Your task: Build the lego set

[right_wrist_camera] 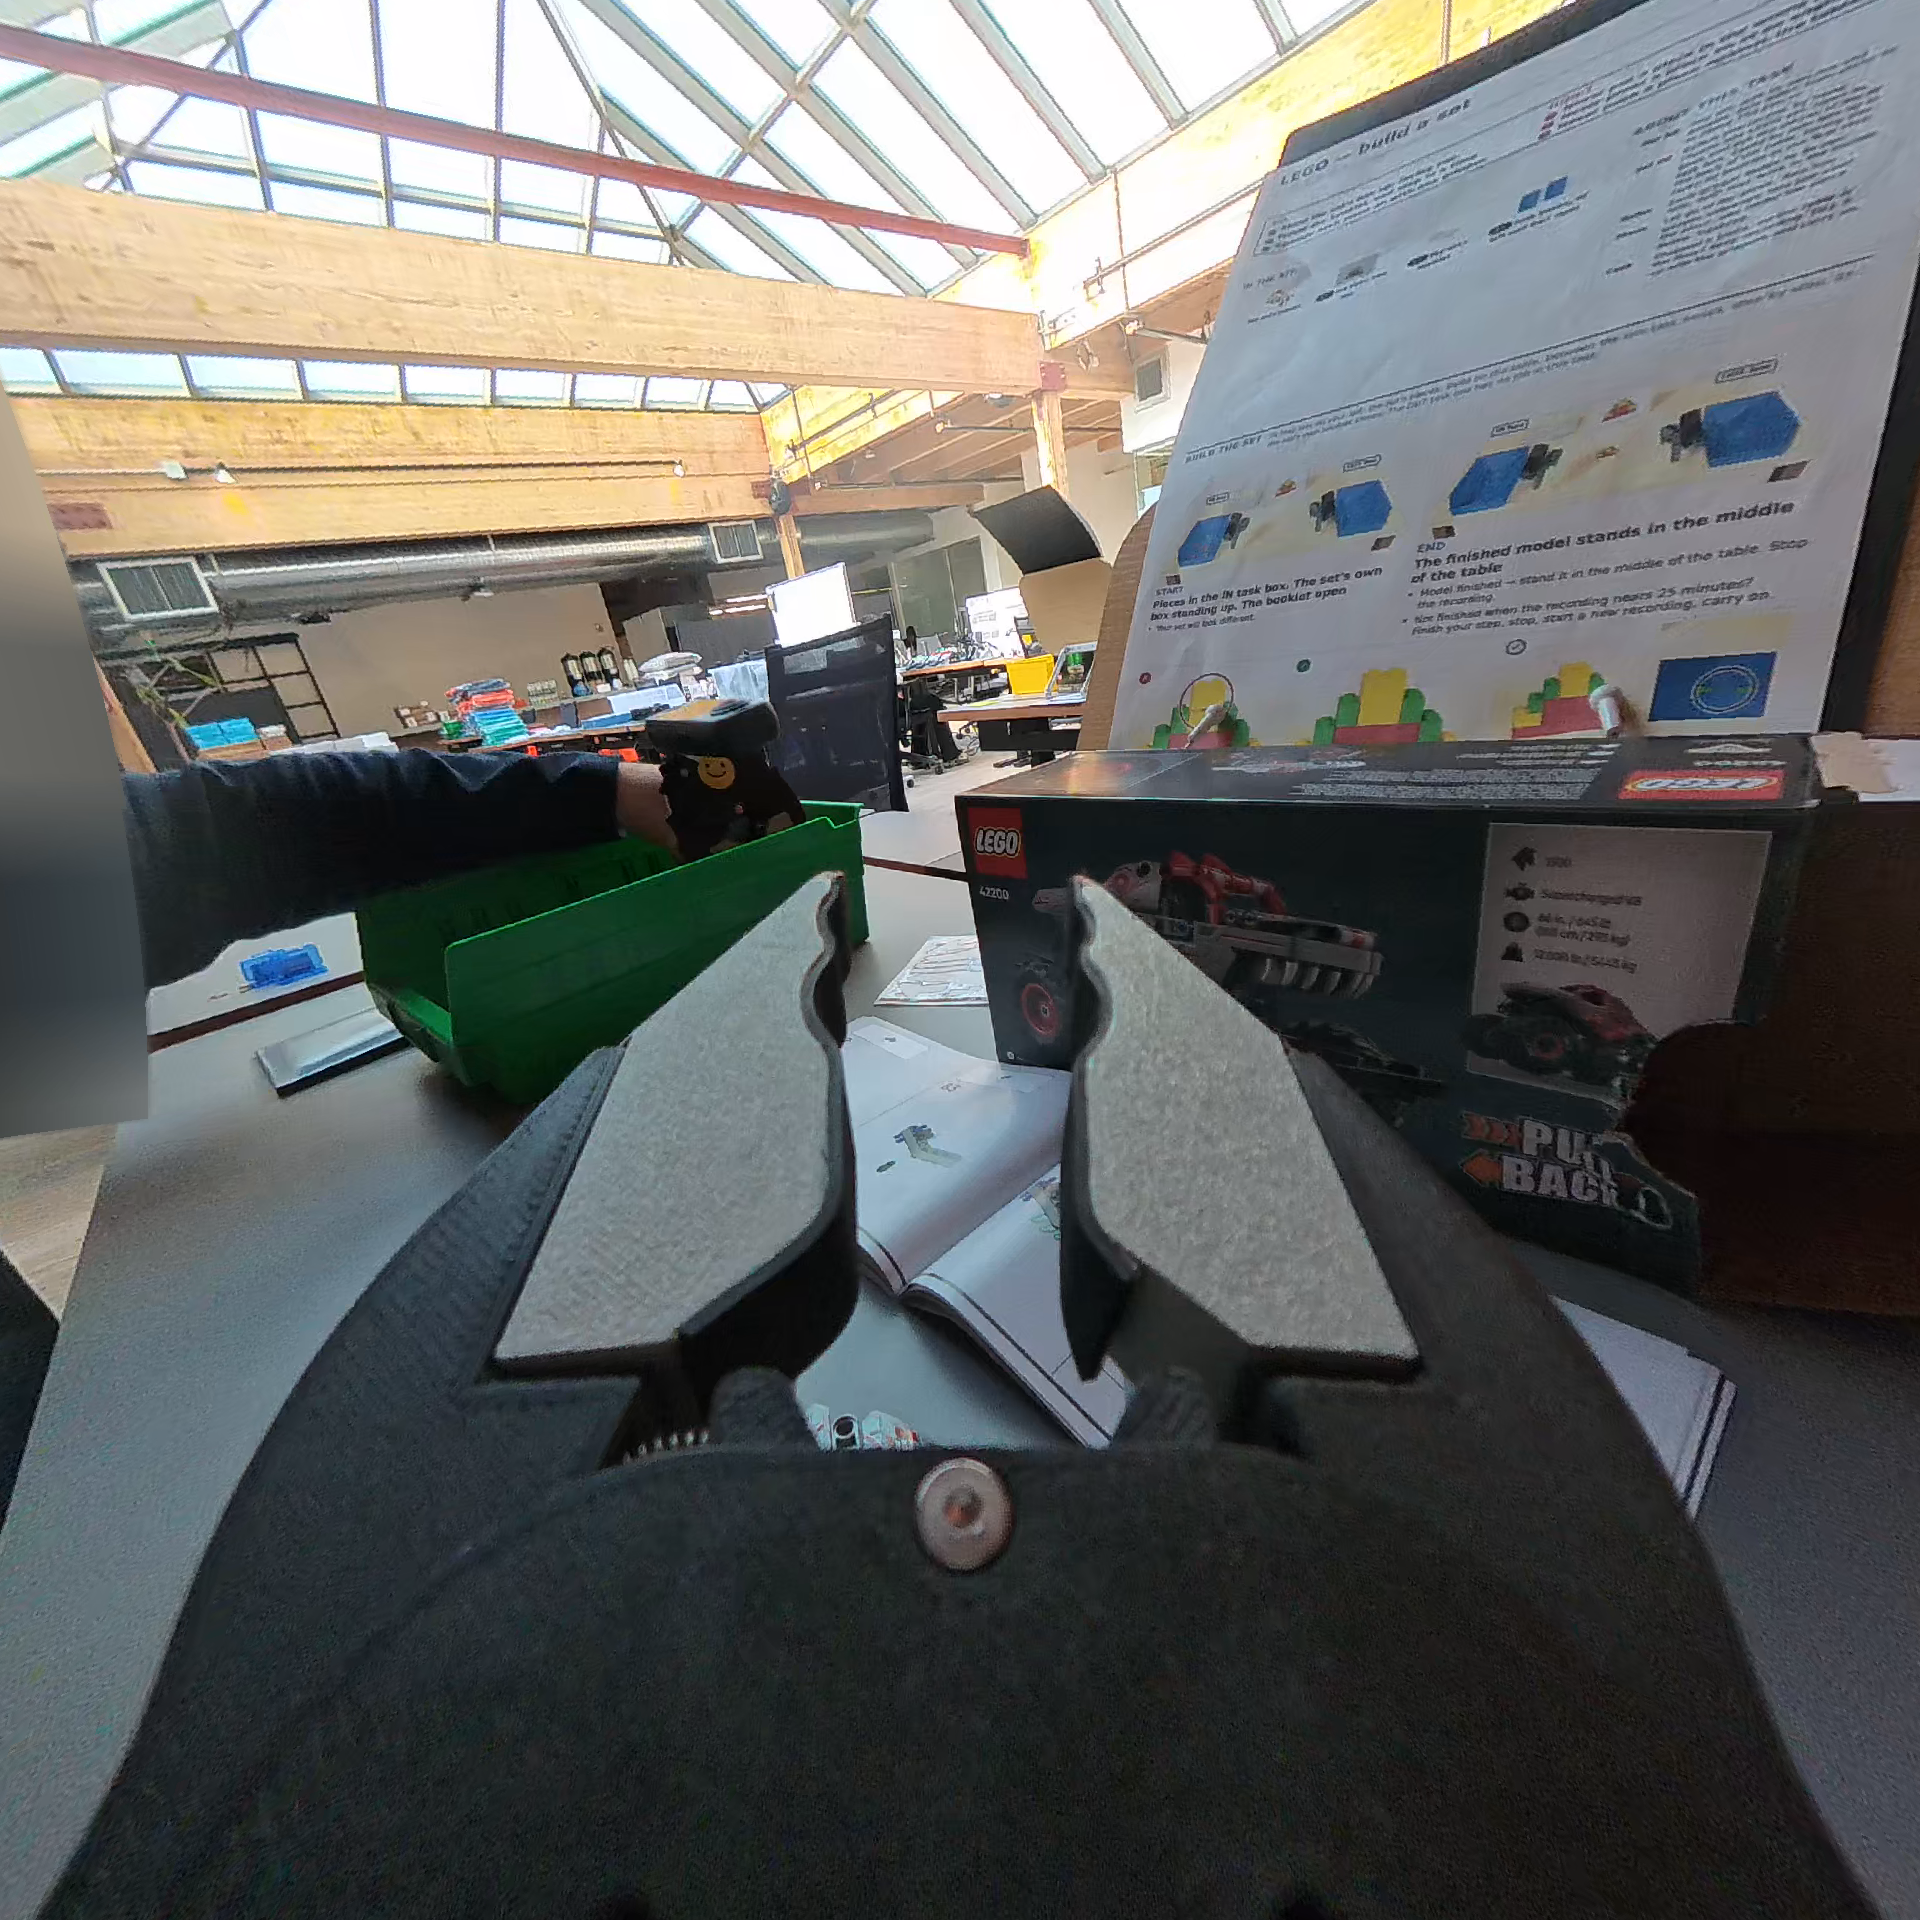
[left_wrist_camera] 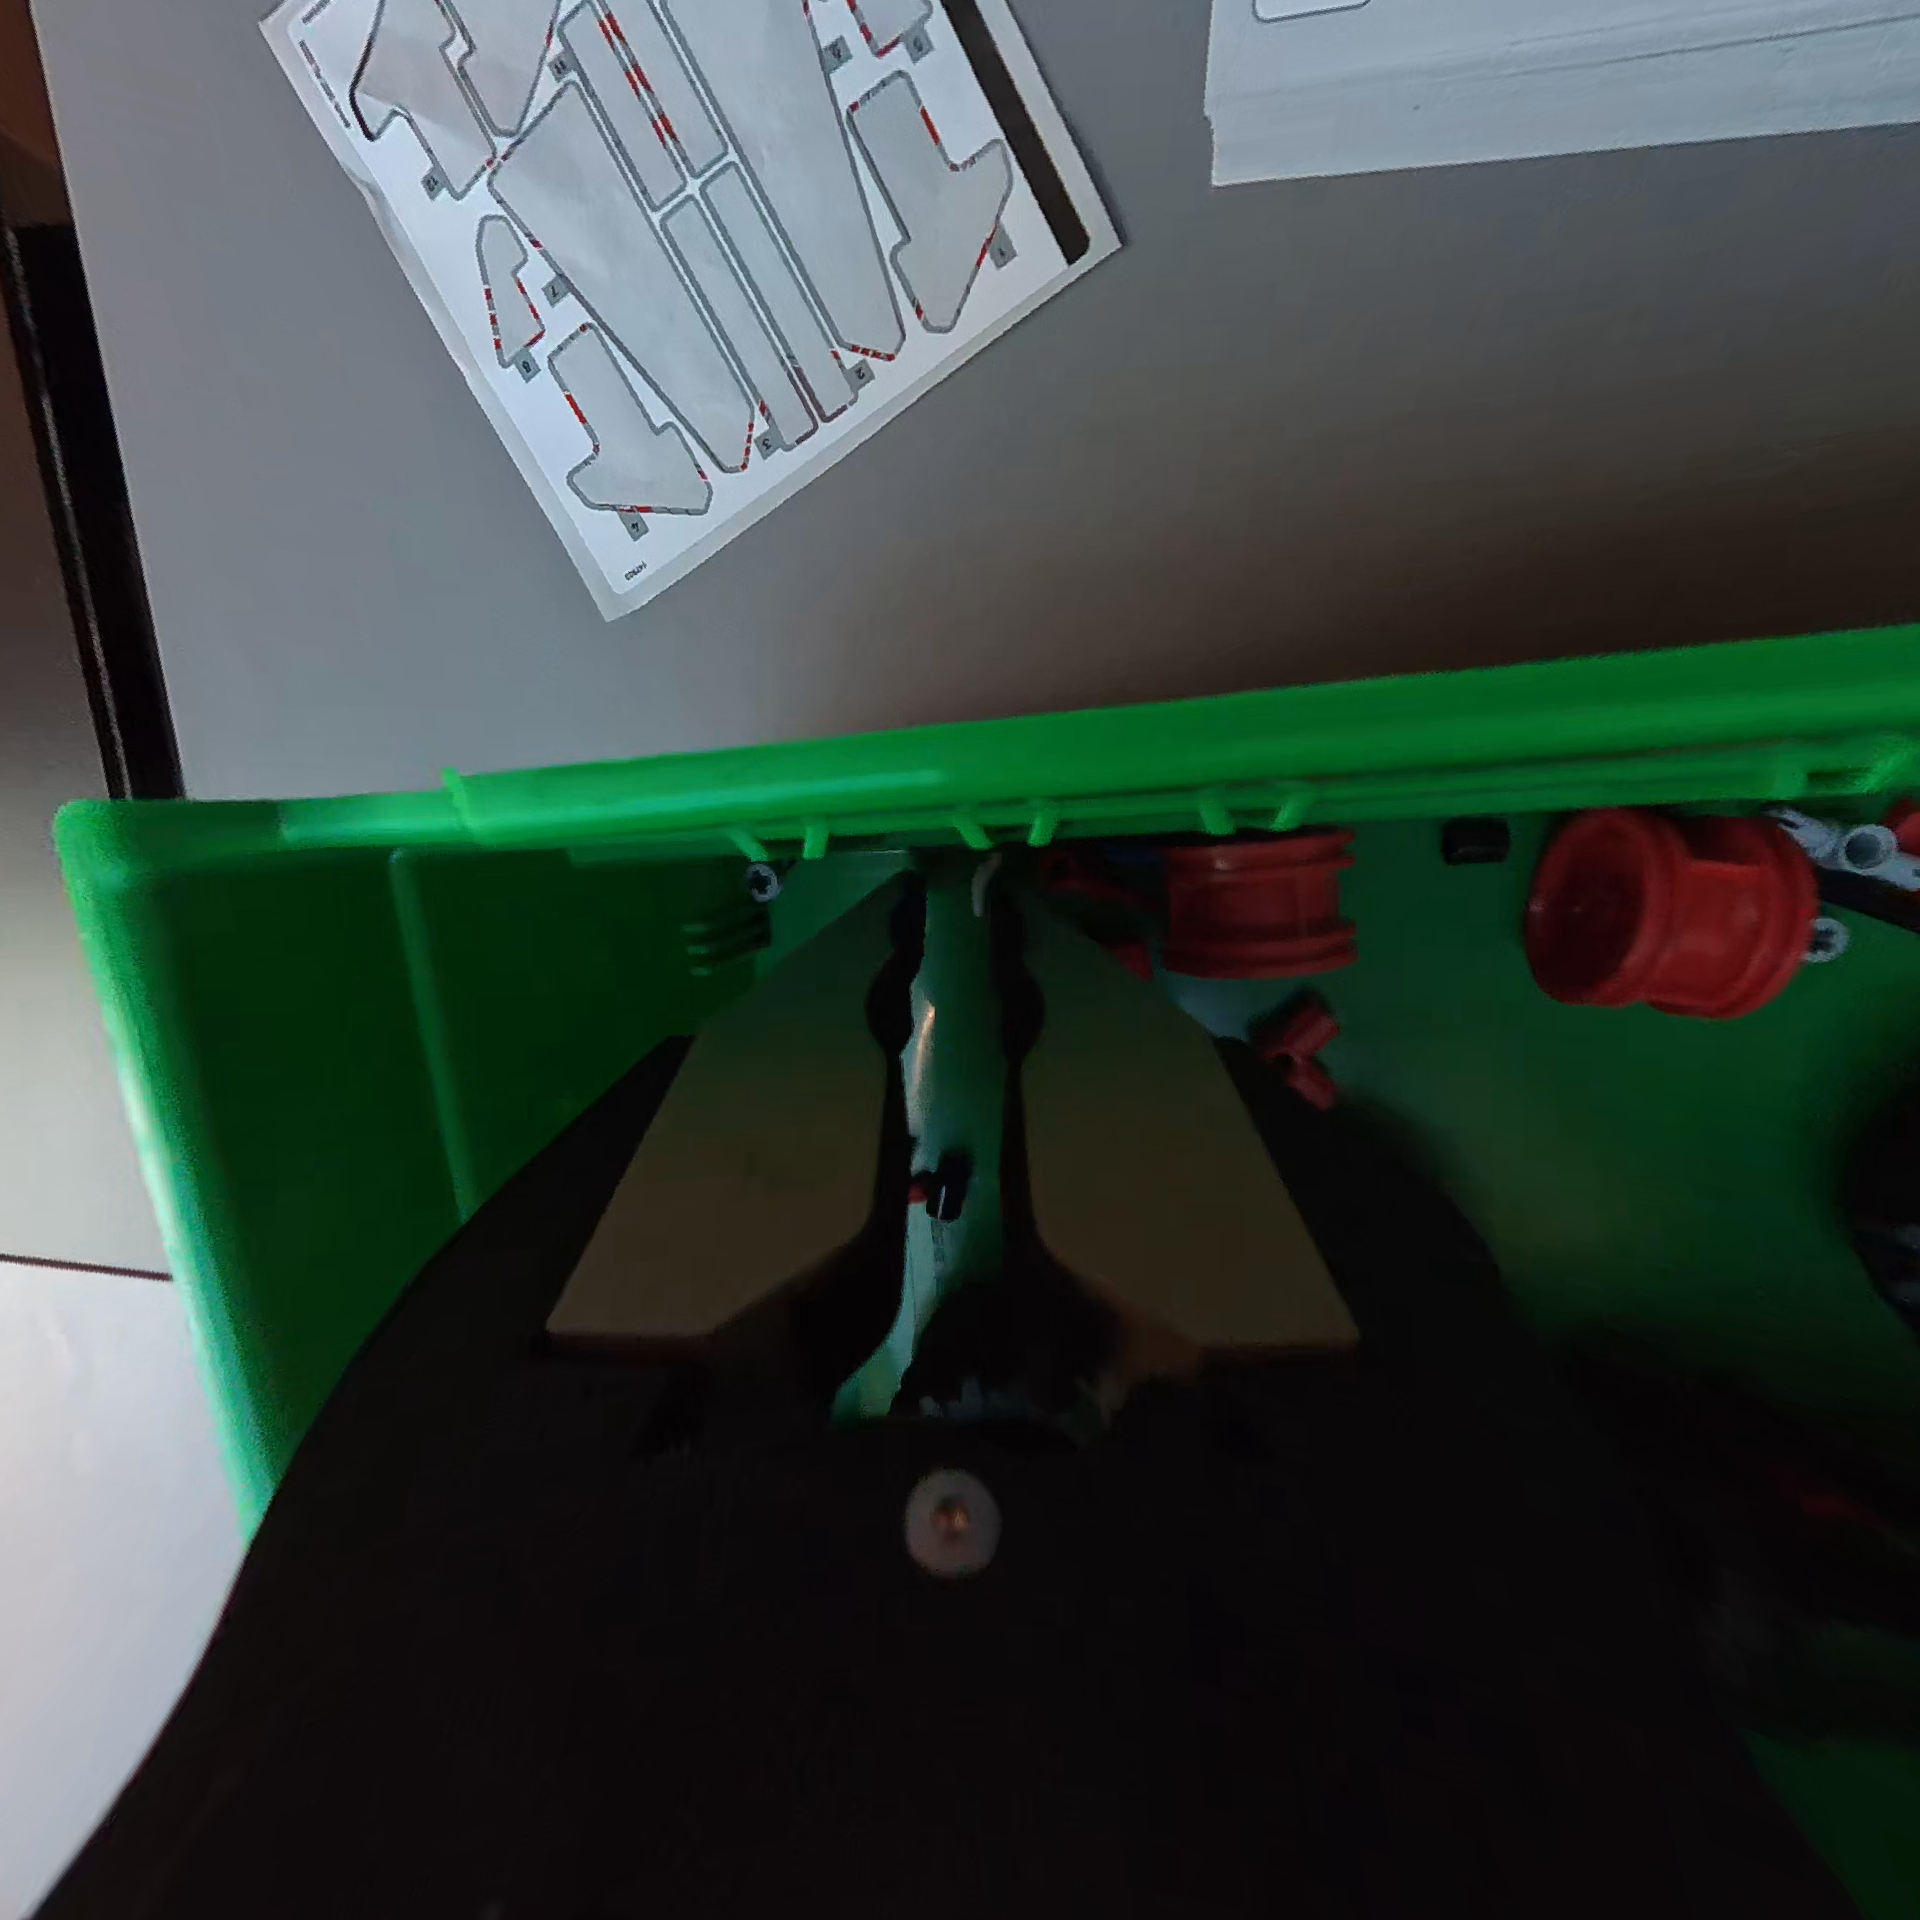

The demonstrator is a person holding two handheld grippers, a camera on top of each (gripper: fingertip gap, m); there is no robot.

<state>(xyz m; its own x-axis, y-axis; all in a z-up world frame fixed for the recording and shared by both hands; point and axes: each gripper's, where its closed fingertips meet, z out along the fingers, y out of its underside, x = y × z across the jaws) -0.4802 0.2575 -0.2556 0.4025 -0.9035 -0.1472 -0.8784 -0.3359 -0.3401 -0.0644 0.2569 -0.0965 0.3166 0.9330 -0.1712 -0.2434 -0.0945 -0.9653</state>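
Note:
My left gripper (left_wrist_camera: 956, 904) is down inside the green bin (left_wrist_camera: 260, 1039), near its far wall. Its jaws stand a narrow gap apart over a pale shiny strip with a small black and red piece (left_wrist_camera: 940, 1190); whether they grip anything is unclear. Two red wheel hubs (left_wrist_camera: 1257, 904) (left_wrist_camera: 1662, 914) and a small red connector (left_wrist_camera: 1299, 1049) lie to the right. My right gripper (right_wrist_camera: 956, 904) is open and empty, held above the open instruction booklet (right_wrist_camera: 956, 1174). The right wrist view shows the left gripper (right_wrist_camera: 727, 790) in the bin (right_wrist_camera: 623, 966), held by a hand.
A sticker sheet (left_wrist_camera: 675, 260) lies on the grey table beyond the bin. The dark Lego set box (right_wrist_camera: 1351, 935) stands right of the booklet, with an instruction board (right_wrist_camera: 1507, 416) behind it. A small blue thing (right_wrist_camera: 281, 966) lies left of the bin. The grippers' ends are close to 45 centimeters from one another. The small red connector (left_wrist_camera: 1299, 1049) is about 6 centimeters from my left fingertips.

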